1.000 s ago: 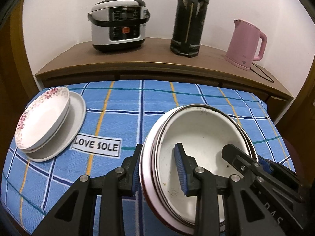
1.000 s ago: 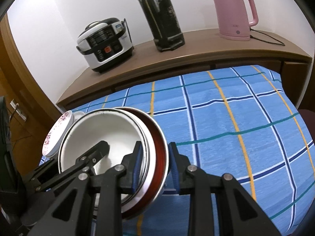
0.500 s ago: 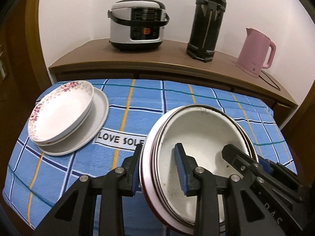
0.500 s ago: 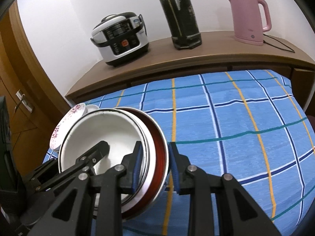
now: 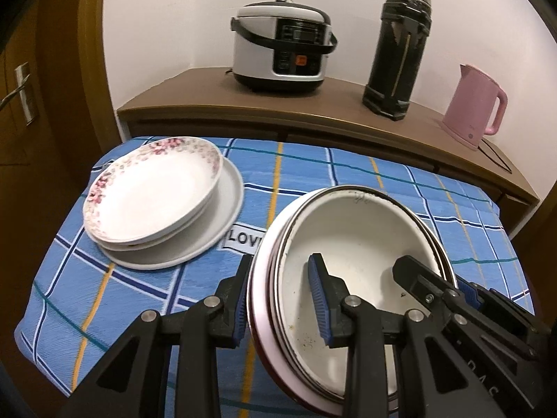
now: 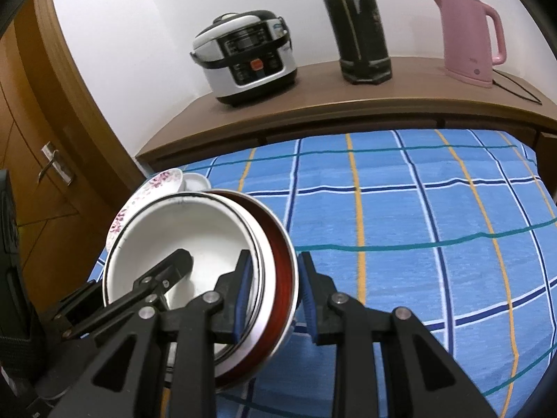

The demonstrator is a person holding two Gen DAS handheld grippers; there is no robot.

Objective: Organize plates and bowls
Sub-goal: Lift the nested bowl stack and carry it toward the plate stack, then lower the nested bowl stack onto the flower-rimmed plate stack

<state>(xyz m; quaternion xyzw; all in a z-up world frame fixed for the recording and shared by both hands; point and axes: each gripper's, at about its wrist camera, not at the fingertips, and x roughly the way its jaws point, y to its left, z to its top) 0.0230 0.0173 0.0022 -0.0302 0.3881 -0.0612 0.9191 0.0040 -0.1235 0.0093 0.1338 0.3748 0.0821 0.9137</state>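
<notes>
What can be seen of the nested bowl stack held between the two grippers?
The bowl stack is several round bowls nested together: a white inner bowl with a dark metal-looking rim and brown specks, inside a red bowl with a pale outside. It is tilted and looks lifted above the blue checked cloth. The left gripper and right gripper clamp opposite rims.

White wall, wooden sideboard, wooden door at left, blue checked tablecloth

both grippers have carried the nested bowls closer to the plate stack.
</notes>
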